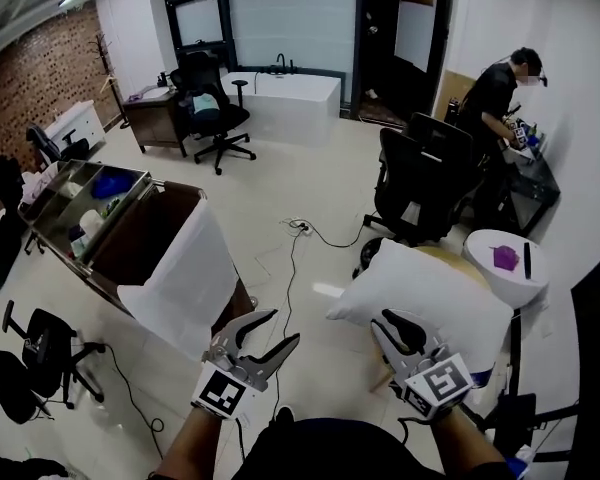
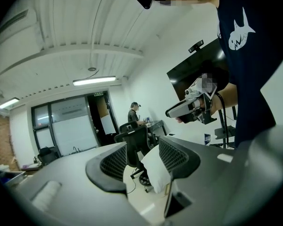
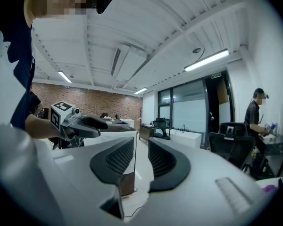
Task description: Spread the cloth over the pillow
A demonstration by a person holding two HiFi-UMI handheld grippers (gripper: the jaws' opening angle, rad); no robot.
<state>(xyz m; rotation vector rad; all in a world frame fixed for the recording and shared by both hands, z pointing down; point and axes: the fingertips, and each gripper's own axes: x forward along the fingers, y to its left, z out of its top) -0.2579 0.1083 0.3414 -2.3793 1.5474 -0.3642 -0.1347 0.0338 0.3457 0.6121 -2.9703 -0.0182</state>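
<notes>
Closest to the person, the left hand-held gripper (image 1: pixel 280 330) and the right hand-held gripper (image 1: pixel 385 326) both stand with jaws apart, nothing between them. The plump white pillow (image 1: pixel 430 293) lies just past the right one, at its twelve o'clock, its long axis running roughly nine to three. The white cloth (image 1: pixel 175 268) isn't on it yet. It hangs off the end of the dark brown counter (image 1: pixel 145 228), at ten o'clock from the left hand-held gripper — the nearer hand for fetching it, I'd judge. The left gripper view frames the pillow far off beyond its jaws; only the head view shows cloth and pillow well apart.
</notes>
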